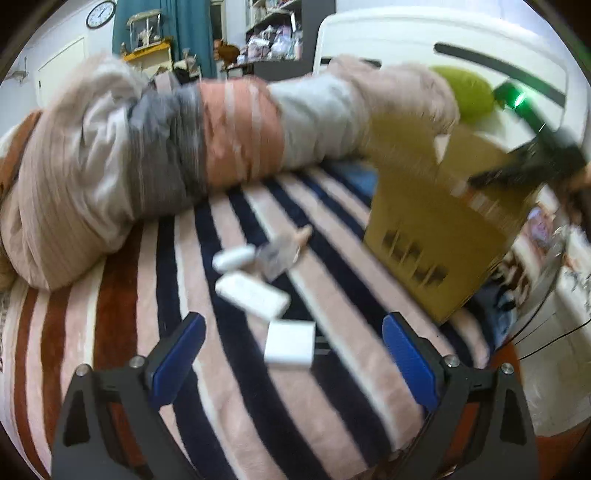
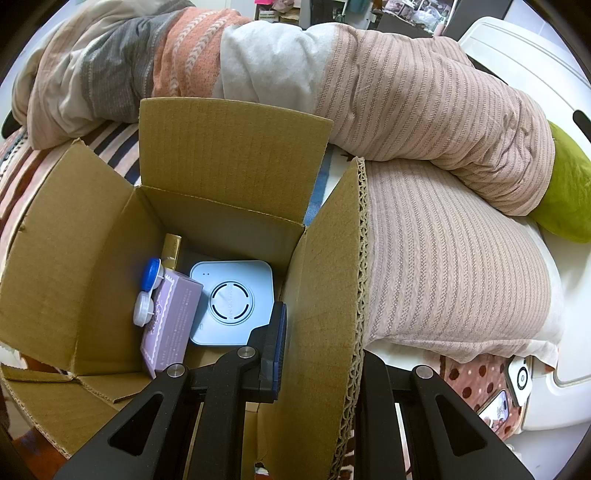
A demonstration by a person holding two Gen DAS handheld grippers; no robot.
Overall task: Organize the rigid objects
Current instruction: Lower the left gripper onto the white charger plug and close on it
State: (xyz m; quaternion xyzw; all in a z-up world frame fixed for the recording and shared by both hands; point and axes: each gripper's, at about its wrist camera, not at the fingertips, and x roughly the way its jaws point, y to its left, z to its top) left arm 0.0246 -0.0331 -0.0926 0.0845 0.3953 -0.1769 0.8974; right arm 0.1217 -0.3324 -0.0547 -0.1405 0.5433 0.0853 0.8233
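Note:
My left gripper [image 1: 293, 354] is open and empty above the striped blanket [image 1: 110, 332]. Between its fingers lies a white square adapter [image 1: 290, 343]. Beyond it lie a white flat box [image 1: 251, 295], a white oval case [image 1: 234, 257] and a clear packet [image 1: 277, 258]. The cardboard box [image 1: 439, 229] stands to the right. My right gripper [image 2: 317, 350] is shut on the box's right flap [image 2: 325, 295]. Inside the box lie a light blue square device [image 2: 232, 301], a purple carton [image 2: 171, 321], a contact lens case [image 2: 147, 291] and a gold tube [image 2: 171, 249].
A rolled quilt [image 1: 147, 147] lies across the back of the bed. A green cushion [image 2: 569, 199] sits at the right. A white headboard [image 1: 443, 33] stands behind. A phone [image 2: 495, 406] and a white gadget [image 2: 521, 378] lie on dotted fabric at the lower right.

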